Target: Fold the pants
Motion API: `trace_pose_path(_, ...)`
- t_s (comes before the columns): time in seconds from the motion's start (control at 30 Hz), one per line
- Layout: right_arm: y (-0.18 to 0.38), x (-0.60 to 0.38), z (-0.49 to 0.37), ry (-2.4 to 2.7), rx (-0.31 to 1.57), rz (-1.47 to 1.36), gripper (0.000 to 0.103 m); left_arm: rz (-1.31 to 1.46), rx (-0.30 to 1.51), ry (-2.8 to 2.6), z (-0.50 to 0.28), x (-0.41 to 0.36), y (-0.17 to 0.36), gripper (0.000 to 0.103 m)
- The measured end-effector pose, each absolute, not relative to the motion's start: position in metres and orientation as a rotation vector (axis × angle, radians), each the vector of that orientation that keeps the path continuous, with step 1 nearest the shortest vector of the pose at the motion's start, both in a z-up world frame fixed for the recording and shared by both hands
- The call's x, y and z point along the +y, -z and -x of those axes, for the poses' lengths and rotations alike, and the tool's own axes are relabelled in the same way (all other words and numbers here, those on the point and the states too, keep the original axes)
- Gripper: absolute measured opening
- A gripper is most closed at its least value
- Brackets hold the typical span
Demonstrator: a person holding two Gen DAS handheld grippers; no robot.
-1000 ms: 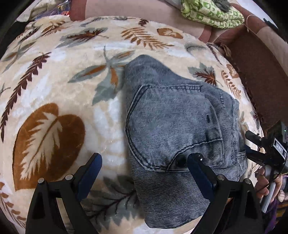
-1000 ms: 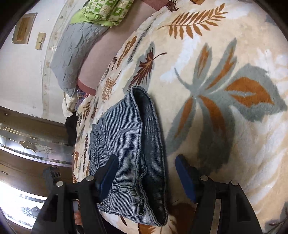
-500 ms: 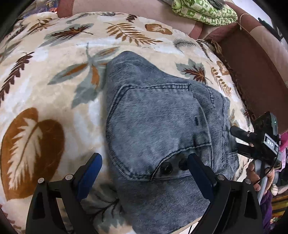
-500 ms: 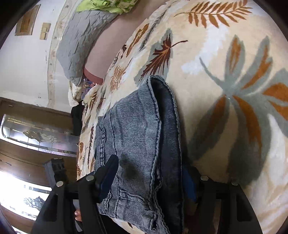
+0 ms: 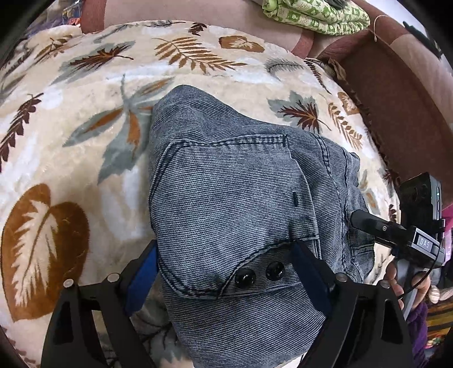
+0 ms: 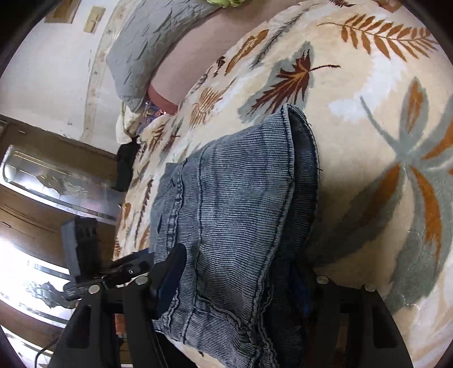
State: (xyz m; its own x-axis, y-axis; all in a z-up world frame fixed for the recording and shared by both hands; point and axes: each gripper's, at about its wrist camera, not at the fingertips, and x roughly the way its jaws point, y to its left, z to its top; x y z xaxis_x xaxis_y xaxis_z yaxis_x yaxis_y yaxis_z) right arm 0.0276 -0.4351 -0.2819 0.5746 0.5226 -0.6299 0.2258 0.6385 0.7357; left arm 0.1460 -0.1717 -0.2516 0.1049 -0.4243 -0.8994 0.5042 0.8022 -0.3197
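Folded grey-blue denim pants lie on a cream blanket with a leaf print. My left gripper straddles their near end beside two black buttons. Its jaws are closing with the denim between them; the blue pads sit at the fabric's edges without squeezing it. My right gripper reaches around the thick side edge of the pants. One finger lies against the denim and the other is hidden under the fold. The left wrist view shows the right gripper at the pants' right edge.
A green patterned cloth lies at the back on a pinkish sheet. A brown padded side borders the blanket on the right. A grey pillow and a wooden cabinet with glass stand beyond the bed. A hand holds the right gripper.
The left gripper has shifted over the pants' near end, which now lies between its fingers. The right gripper has slid forward around the denim's side edge, and that fold now hides one finger.
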Motion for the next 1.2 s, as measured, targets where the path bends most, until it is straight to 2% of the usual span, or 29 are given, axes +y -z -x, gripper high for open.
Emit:
trace_pose_path(0.17, 0.287, -0.442, -0.029, -0.191, 0.970, -0.953, 0.069, -0.125, 1.302, 0.630, -0.148, -0.176, 0.252, 0.091)
trace_pose_path(0.43, 0.281, -0.434, -0.030, -0.173, 0.964, -0.889, 0.072, -0.131, 1.321, 0.584, -0.150, -0.182, 0.253, 0.088)
trace_pose_path(0.47, 0.279, -0.432, -0.031, -0.170, 0.963, -0.870, 0.070, -0.132, 1.319, 0.583, -0.149, -0.183, 0.252, 0.085)
trace_pose_path(0.53, 0.277, -0.427, -0.032, -0.150, 0.970, -0.819, 0.057, -0.131, 1.311, 0.579, -0.147, -0.183, 0.249, 0.077)
trace_pose_path(0.63, 0.275, -0.427, -0.031, -0.149, 0.959, -0.796, 0.047, -0.147, 1.299, 0.568, -0.146, -0.183, 0.245, 0.065)
trace_pose_path(0.73, 0.272, -0.426, -0.029, -0.149, 0.946, -0.770, 0.043, -0.153, 1.288, 0.539, -0.146, -0.182, 0.243, 0.050)
trace_pose_path(0.87, 0.269, -0.426, -0.027, -0.154, 0.935, -0.760, 0.043, -0.159, 1.271, 0.535, -0.143, -0.180, 0.239, 0.043)
trace_pose_path(1.03, 0.274, -0.427, -0.028, -0.147, 0.956, -0.762, 0.043, -0.213, 1.258, 0.514, -0.140, -0.187, 0.241, 0.046)
trace_pose_path(1.1, 0.274, -0.427, -0.028, -0.146, 0.957, -0.764, 0.042, -0.219, 1.258, 0.486, -0.142, -0.186, 0.246, 0.063)
trace_pose_path(1.17, 0.274, -0.427, -0.028, -0.147, 0.959, -0.767, 0.043, -0.217, 1.262, 0.461, -0.144, -0.184, 0.250, 0.070)
trace_pose_path(1.2, 0.275, -0.427, -0.028, -0.147, 0.961, -0.769, 0.043, -0.198, 1.266, 0.468, -0.146, -0.182, 0.251, 0.070)
